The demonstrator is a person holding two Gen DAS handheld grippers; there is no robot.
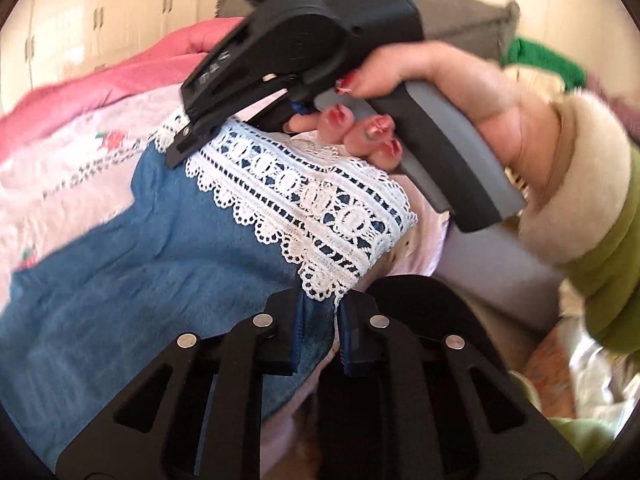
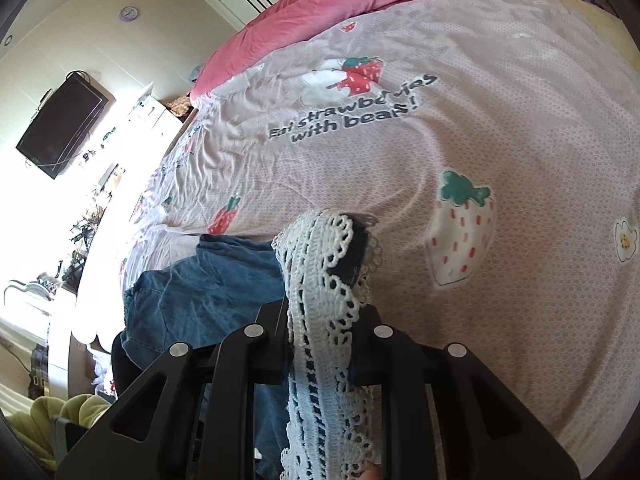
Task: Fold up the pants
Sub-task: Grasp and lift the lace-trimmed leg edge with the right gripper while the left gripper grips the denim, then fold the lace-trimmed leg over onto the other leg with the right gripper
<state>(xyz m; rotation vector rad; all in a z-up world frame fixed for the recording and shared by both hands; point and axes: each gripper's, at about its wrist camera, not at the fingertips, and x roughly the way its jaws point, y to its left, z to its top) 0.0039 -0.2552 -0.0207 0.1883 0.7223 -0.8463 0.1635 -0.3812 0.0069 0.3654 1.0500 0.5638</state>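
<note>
2 grippers clench the pants' (image 1: 160, 264) lace hem (image 1: 312, 208): left gripper (image 1: 318, 336), right gripper (image 2: 320, 344). Only the right view shows the bedspread's (image 2: 500, 120) lettering beyond the hem.

Open passage: the strawberry-print bedspread (image 2: 500, 128) lies bare to the right and far side of the right wrist view, wide room there. Far edge blocked by the bunched pink quilt (image 2: 360, 0). Left of that view, the denim pants (image 2: 192, 288) spread over the bedspread. In the left wrist view, the right gripper (image 1: 180, 148) and its holding hand (image 1: 440, 92) cross above the lace hem (image 1: 320, 216), closing the far approach.
</note>
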